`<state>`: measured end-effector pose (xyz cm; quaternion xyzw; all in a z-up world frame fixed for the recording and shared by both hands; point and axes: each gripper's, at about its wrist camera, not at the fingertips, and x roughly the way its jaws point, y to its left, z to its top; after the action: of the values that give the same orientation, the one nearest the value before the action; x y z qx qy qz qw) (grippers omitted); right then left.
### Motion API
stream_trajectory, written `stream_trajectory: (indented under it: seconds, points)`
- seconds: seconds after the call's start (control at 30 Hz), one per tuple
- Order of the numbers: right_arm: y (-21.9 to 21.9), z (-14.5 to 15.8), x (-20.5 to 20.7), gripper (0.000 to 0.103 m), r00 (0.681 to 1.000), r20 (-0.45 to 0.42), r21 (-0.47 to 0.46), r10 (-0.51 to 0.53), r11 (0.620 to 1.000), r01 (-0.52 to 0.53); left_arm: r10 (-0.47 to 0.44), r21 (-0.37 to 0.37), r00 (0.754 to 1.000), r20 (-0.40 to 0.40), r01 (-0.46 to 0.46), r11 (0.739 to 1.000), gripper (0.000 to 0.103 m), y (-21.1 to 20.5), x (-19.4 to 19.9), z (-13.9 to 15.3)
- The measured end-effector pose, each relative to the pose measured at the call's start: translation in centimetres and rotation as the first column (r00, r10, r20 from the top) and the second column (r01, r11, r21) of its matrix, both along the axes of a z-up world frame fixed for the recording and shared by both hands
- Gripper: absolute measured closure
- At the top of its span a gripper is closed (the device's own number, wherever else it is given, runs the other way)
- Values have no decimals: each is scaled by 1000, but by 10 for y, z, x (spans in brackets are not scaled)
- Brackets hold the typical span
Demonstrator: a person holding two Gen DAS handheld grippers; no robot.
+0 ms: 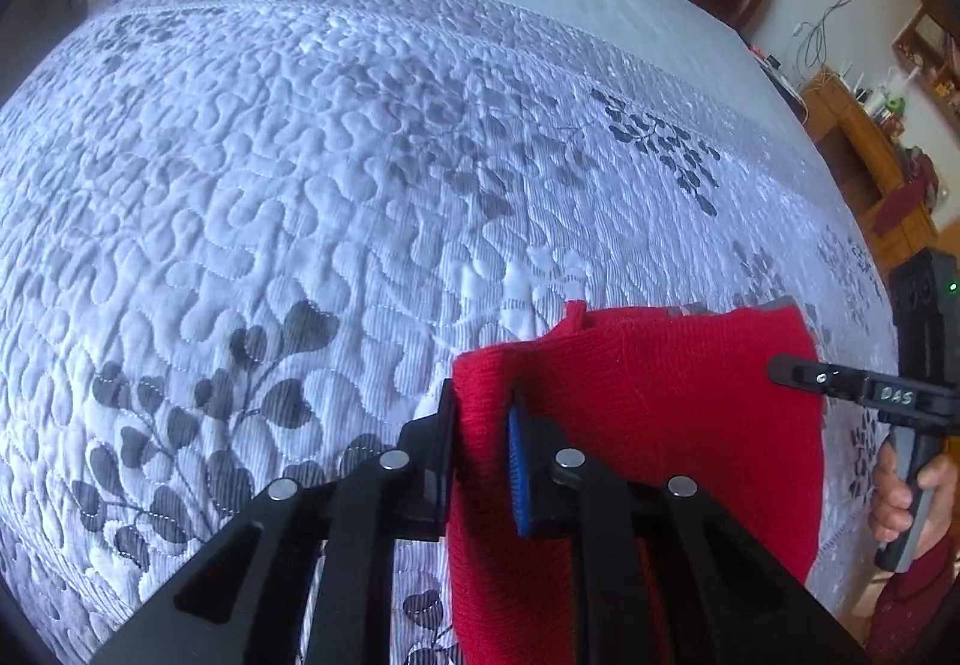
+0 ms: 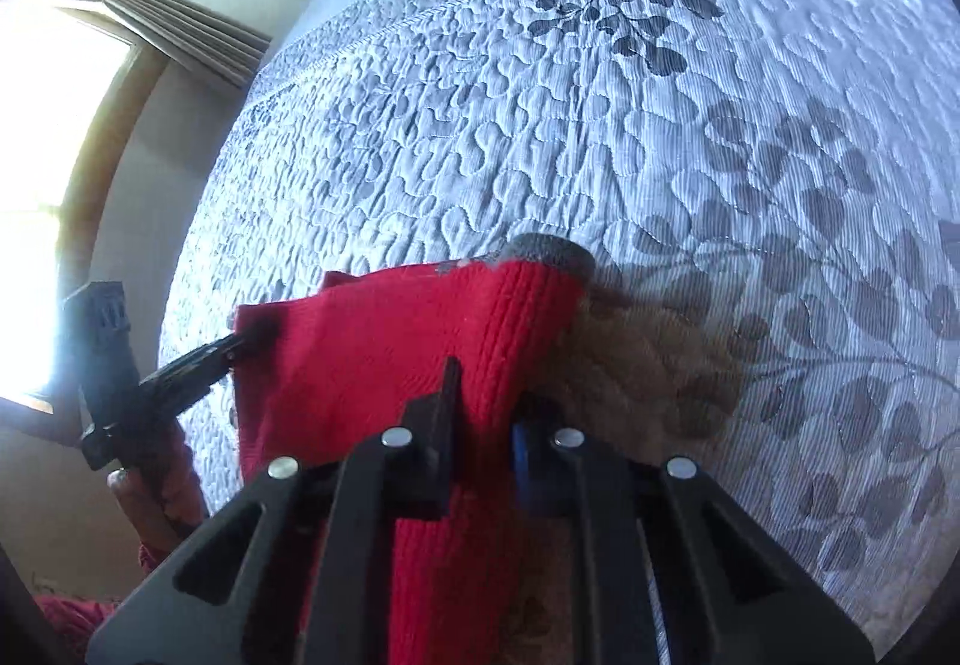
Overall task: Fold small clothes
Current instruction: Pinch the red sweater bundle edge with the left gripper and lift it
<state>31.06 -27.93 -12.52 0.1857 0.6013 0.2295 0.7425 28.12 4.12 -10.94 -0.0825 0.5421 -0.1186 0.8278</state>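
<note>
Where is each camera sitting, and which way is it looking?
Left wrist: on the left gripper, looking down its fingers at the red knit garment on the quilted bed; a hand holds the right gripper.
Right wrist: on the right gripper, facing the same garment; left gripper shows.
Shared: garment, bed, both grippers.

We are reading only one marking: the white letters "DAS" on a small black label (image 1: 897, 396). It is sitting on the side of the right gripper (image 1: 780, 365), just behind its fingers, where that gripper is reaching in from the right edge of the left wrist view. We are finding nothing readable in the right wrist view.
</note>
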Motion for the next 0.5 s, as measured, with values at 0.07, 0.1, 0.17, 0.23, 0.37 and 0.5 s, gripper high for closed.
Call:
stream_trajectory:
  seconds: [0.07,0.1,0.17,0.23,0.37,0.5]
  points:
    - [0,-11,2,85,1000,-16,-35,-7,999,7,-12,15,1000,17,12,1000,88,-3,-2,1]
    - [0,-17,3,83,999,-29,-37,-18,999,16,-13,27,1000,18,13,1000,88,-4,-3,0]
    - [-2,-26,6,82,998,-48,-36,-33,999,31,-15,40,1000,15,15,999,88,-6,-3,-4]
    - [-3,-30,5,83,999,-44,-36,-33,999,31,-11,43,1000,10,11,999,88,-6,-3,-6]
    - [-3,-33,7,83,999,-45,-28,-29,999,27,-8,51,1000,18,7,999,88,-8,-4,-6]
    - [-6,-31,4,82,998,-47,-29,-35,999,34,-8,58,1000,22,6,998,88,-9,-5,-6]
